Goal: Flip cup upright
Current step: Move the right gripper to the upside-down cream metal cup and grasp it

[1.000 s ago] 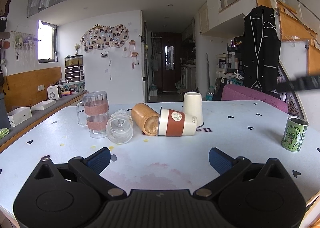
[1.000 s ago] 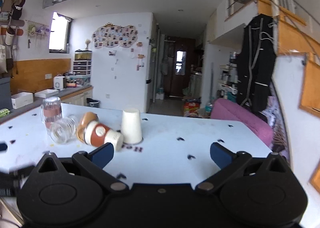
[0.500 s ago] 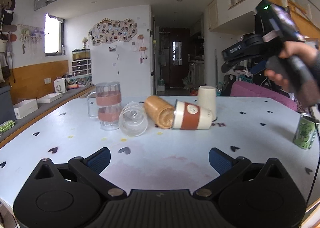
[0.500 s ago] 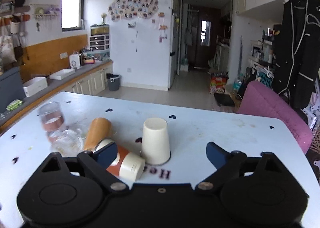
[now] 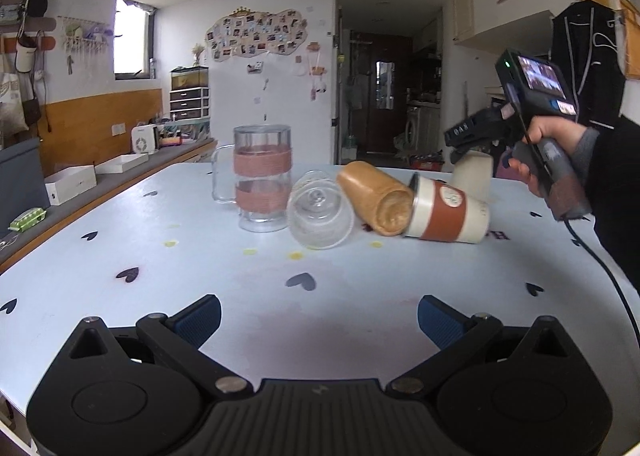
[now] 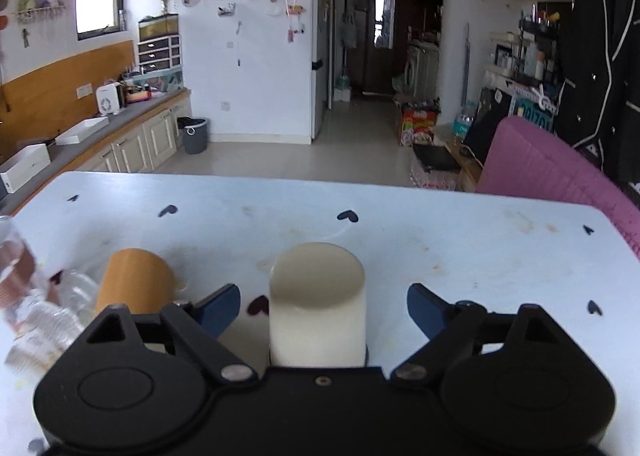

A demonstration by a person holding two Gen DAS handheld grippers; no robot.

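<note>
A cream cup (image 6: 317,302) stands upside down on the white table (image 6: 460,248). My right gripper (image 6: 323,306) is open, with a blue pad on each side of the cup and not touching it. In the left wrist view the right gripper (image 5: 470,140) sits over the cream cup (image 5: 474,176) at the back right. My left gripper (image 5: 318,316) is open and empty above the table's near part. An orange cup (image 5: 378,198), a glass cup (image 5: 320,216) and a cream cup with a brown sleeve (image 5: 448,214) lie on their sides.
A glass mug with brown bands (image 5: 260,178) stands upright left of the lying cups. A pink chair (image 6: 560,168) is at the table's far right. A counter (image 5: 80,192) runs along the left.
My right gripper has moved forward and down until the upside-down cream cup sits between its open fingers. My left gripper has drifted left; the green can has left its view.
</note>
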